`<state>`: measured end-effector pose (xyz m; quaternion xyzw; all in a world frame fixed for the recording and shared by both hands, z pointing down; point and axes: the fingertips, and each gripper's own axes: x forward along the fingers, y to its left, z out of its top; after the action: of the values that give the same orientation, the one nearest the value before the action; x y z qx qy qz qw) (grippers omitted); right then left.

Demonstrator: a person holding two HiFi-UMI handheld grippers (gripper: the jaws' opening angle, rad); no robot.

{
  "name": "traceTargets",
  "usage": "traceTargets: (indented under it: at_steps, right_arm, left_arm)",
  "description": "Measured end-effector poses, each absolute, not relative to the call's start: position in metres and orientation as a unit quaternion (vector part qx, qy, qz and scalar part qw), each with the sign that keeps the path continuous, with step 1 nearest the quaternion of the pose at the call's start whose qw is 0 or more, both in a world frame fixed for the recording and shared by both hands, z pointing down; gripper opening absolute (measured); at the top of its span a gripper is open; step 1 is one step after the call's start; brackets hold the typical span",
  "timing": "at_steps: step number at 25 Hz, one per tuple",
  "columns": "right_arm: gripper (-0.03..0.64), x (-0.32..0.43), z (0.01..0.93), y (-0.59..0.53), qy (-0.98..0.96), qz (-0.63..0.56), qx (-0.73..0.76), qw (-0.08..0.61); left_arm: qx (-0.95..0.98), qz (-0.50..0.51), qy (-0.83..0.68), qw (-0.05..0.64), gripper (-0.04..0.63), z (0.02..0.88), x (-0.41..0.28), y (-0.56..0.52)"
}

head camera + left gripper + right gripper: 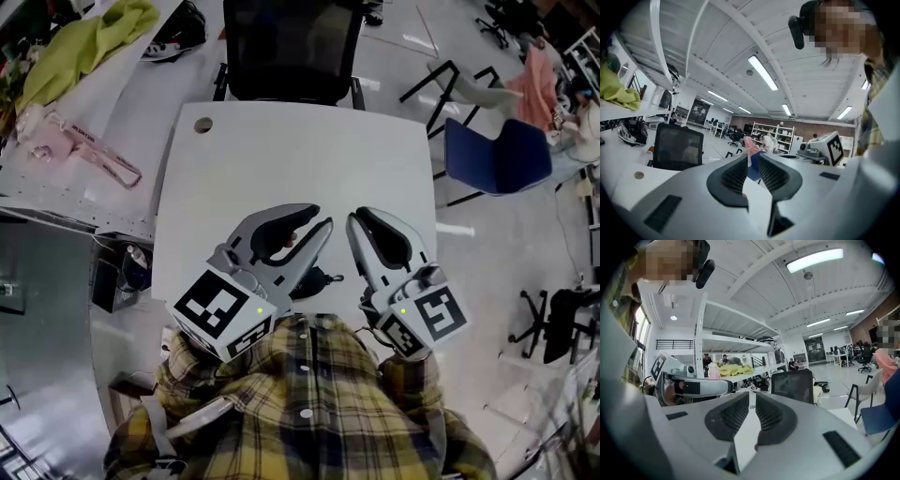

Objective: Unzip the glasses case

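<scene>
Approach is judged the step in hand: left claw [322, 218] and right claw [361, 216] are held narrowly parted and empty above the worktop [281, 159], at whose near edge the dark glasses case [317, 279] is half hidden, so its zip pull must next be pinched.

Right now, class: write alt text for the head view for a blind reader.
A person in a yellow plaid shirt holds the left gripper and right gripper side by side above a white table, a dark object partly hidden between them. A black chair stands at the table's far side.
</scene>
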<state>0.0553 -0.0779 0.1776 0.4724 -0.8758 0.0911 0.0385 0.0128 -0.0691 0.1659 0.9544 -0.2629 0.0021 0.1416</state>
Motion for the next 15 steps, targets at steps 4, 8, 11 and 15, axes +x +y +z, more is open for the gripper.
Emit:
traceTargets:
  at_steps: [4, 8, 11, 15]
  right_arm:
    - [0.012, 0.051, 0.172, -0.068, -0.881, 0.091, 0.463, 0.025]
    - [0.000, 0.051, 0.173, -0.064, -0.882, 0.088, 0.462, 0.029]
    - [0.000, 0.050, 0.174, -0.062, -0.882, 0.097, 0.460, 0.026]
    - [-0.002, 0.047, 0.178, -0.061, -0.884, 0.100, 0.455, 0.034]
  left_arm:
    - [0.950, -0.015, -0.274, 0.150, 0.032, 0.158, 0.012, -0.064]
    - [0.950, 0.000, -0.278, 0.144, 0.008, 0.163, 0.012, -0.065]
    - [0.949, 0.006, -0.280, 0.143, 0.008, 0.165, 0.011, -0.064]
    - [0.950, 0.008, -0.278, 0.142, 0.008, 0.168, 0.011, -0.062]
